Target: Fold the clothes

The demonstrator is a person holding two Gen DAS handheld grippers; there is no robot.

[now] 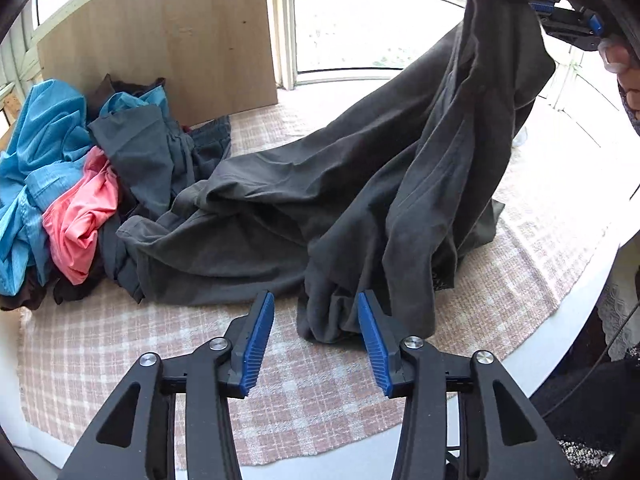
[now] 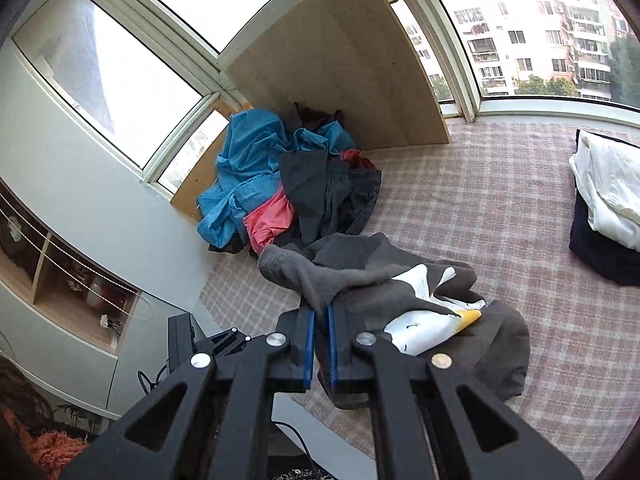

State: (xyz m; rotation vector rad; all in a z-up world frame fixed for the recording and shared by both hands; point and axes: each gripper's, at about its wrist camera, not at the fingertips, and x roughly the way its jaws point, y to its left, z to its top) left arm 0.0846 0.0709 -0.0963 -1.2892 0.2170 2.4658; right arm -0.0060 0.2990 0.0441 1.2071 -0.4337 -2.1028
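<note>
Above the worktop, right claw (image 2: 319,334) clamps a fold of the dark grey shirt (image 1: 360,200), lifting one end high; the rest trails onto the checked cloth (image 1: 120,344). Left claw (image 1: 316,316) hangs wide, shirt hem just beside its right pad. Clothes pile (image 1: 60,184) lies against the wooden board (image 1: 168,36).

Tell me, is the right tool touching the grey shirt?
Touching. The right wrist view shows the right tool shut on a fold of the grey shirt.

Black angular tongs (image 1: 316,340) with ribbed blue pads (image 1: 256,344) (silver screws at the joints).
</note>
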